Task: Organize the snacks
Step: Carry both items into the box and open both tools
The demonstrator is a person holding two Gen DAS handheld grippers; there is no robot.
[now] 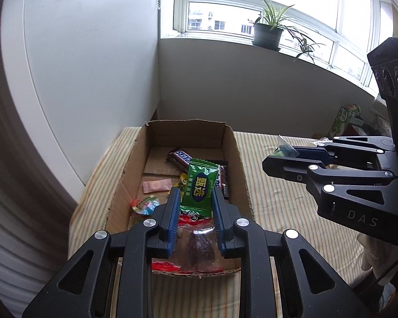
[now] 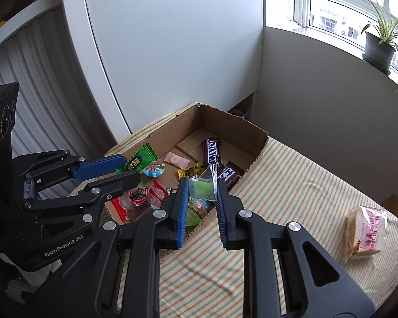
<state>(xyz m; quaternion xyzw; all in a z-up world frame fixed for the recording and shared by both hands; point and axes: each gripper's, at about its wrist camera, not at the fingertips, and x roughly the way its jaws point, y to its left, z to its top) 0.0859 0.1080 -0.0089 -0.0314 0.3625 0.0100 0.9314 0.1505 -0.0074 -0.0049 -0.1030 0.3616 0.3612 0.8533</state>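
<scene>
Closest to me, my left gripper [image 1: 195, 206] angles downward over the near end of the cardboard box [image 1: 135, 148], its blue pads pinching a green snack packet [image 1: 199, 188] that stands upright between them. Seen from the right wrist view, that same left gripper [image 2: 124, 168] comes in from the left side, level with the box's near corner, with the green packet [image 2: 140, 160] poking out past its tips.

My right gripper [image 2: 200, 193] also tilts down, hovering above the box's right-hand wall. Its jaws are pressed in on a small clear bag with a green sweet [image 2: 203, 186] inside; the top corner of the bag sticks up between the pads. From the left wrist view the right gripper [image 1: 281, 156] reaches in from the right, held above the striped cloth [image 1: 278, 198] and just beside the box, the little bag [image 1: 284, 148] at its tip.

Under both grippers, the box [image 2: 233, 124] sits on the striped cloth [image 2: 291, 180] and holds loose snacks: a red-trimmed clear pouch [image 1: 196, 243] at the near end, a round jelly cup [image 1: 146, 205], a pink sachet [image 1: 156, 185], a yellow candy [image 2: 189, 171] and, farther back, a Snickers bar [image 2: 211, 151].

Well apart on the cloth to the right lies a wrapped cake slice [image 2: 366, 234]. Farthest away, a potted plant [image 1: 268, 33] stands on the windowsill.
</scene>
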